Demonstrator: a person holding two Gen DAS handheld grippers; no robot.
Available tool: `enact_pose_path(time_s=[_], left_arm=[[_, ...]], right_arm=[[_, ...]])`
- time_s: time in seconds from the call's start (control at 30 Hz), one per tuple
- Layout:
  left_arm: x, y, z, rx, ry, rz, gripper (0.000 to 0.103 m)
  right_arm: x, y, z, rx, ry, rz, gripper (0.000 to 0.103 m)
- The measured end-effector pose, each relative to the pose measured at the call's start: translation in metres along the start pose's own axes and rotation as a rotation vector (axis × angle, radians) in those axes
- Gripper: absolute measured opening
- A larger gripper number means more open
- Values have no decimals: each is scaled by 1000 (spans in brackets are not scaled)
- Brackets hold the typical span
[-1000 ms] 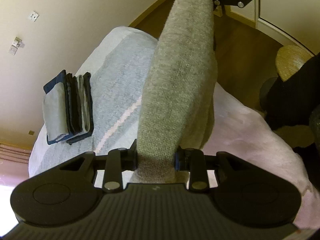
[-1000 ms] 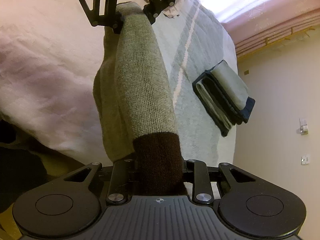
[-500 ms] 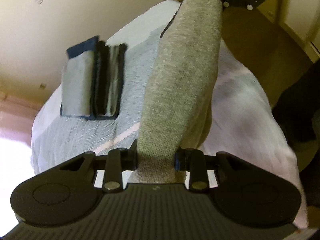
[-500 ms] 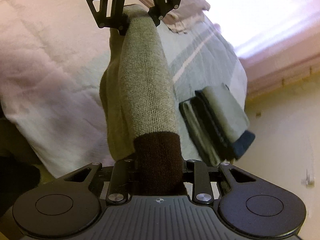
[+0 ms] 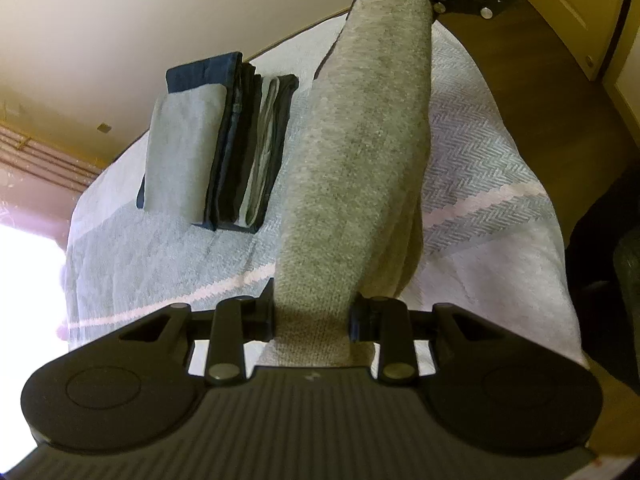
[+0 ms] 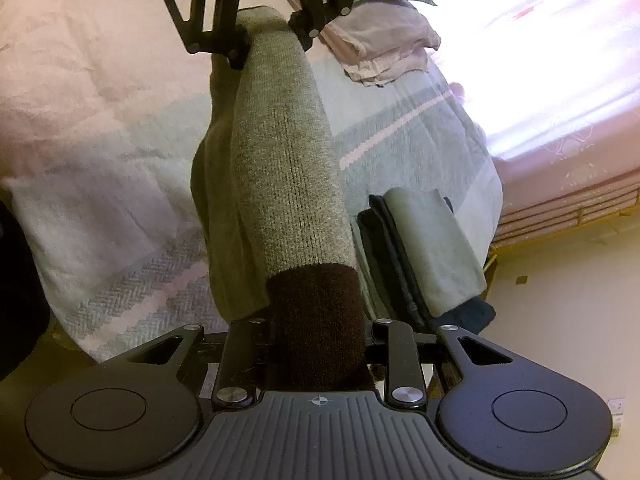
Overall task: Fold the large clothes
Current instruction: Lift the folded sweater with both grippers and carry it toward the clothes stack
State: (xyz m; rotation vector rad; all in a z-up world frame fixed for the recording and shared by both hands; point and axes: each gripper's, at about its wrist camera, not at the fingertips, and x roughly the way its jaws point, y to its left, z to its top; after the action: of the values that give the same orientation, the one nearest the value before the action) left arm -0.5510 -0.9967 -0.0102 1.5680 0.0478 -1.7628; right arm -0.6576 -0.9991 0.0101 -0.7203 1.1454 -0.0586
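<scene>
Thick, soft grey sweater (image 5: 360, 168), folded, slung above the bed (image 5: 480, 152) between left gripper (image 5: 314, 316) and right gripper (image 6: 320, 344), both clamped on its ends. Light, floppy, sagging mid-span; best gripped at ends.

Hidden or cut off, as seen from beside the bed:

- Grey knit garment (image 5: 360, 168): its hanging lower folds pass behind its own stretched span; how far down they reach cannot be told.
- Left gripper (image 5: 313, 316): pads buried in the knit.
- Right gripper (image 6: 318, 340): pads covered by the garment's dark brown band (image 6: 316, 320).
- Stack of folded clothes (image 5: 216, 144) near the bed's far edge: inner layers too tightly packed to count; in the right wrist view its near side sits behind the garment.
- Bed (image 5: 480, 184): corners run out of frame.
- Window (image 6: 540, 40): washed out white.
</scene>
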Motion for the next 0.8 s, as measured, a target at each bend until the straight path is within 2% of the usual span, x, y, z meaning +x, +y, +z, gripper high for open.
enact_pose_path(time_s=[0.23, 0.43, 0.6, 0.8], left_arm=[[4, 14, 2, 15, -49, -8, 27], [4, 47, 5, 6, -59, -20, 27], [2, 100, 26, -26, -64, 42, 27], [14, 197, 77, -107, -65, 194, 27]], right_arm=[[0, -13, 5, 37, 35, 2, 25], [0, -55, 13, 12, 13, 16, 25], [7, -119, 10, -46, -39, -35, 25], [37, -243, -3, -93, -124, -148, 25]])
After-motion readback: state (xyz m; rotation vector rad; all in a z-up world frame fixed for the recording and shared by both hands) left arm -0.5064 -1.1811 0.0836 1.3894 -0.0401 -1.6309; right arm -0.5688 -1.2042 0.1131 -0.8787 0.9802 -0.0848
